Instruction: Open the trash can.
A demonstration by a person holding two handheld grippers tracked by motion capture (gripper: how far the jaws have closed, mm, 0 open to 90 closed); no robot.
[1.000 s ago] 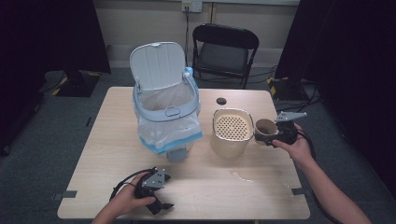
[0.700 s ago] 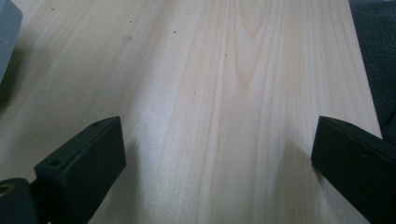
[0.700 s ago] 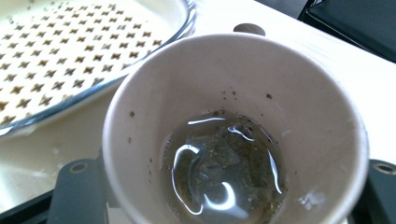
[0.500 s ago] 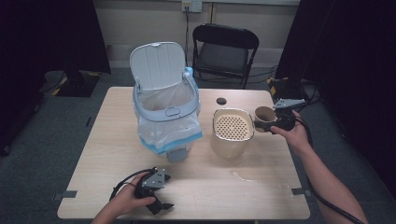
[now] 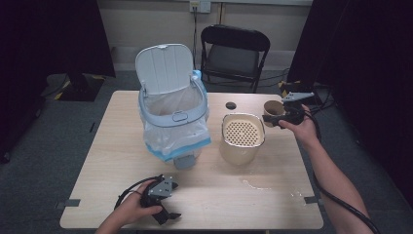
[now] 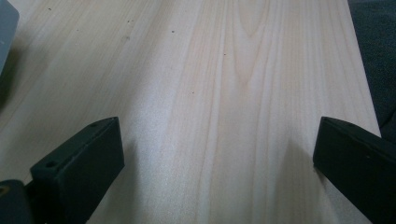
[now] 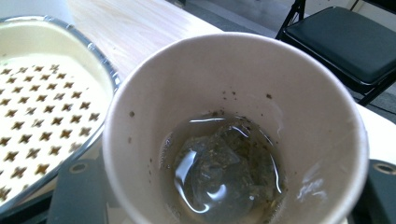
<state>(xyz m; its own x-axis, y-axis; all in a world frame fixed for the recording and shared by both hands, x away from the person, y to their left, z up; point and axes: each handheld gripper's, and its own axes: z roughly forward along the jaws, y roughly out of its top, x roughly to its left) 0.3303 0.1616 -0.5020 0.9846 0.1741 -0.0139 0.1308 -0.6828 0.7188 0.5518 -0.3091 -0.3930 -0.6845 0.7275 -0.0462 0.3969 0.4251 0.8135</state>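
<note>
Right gripper (image 5: 275,118) carried paper cup (image 5: 272,111) farther right, fingers pinching it; left gripper (image 5: 164,213) fingers spread on worktop (image 5: 122,126); no writing legible.

No readable text, label, brand, number or sign anywhere, neither in the high view nor in either gripper view.

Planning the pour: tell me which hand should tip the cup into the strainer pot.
Right. The right gripper already clamps the paper cup, tea bag and liquid inside, beside the strainer pot. The left gripper rests open-jawed at the table's near edge.
</note>
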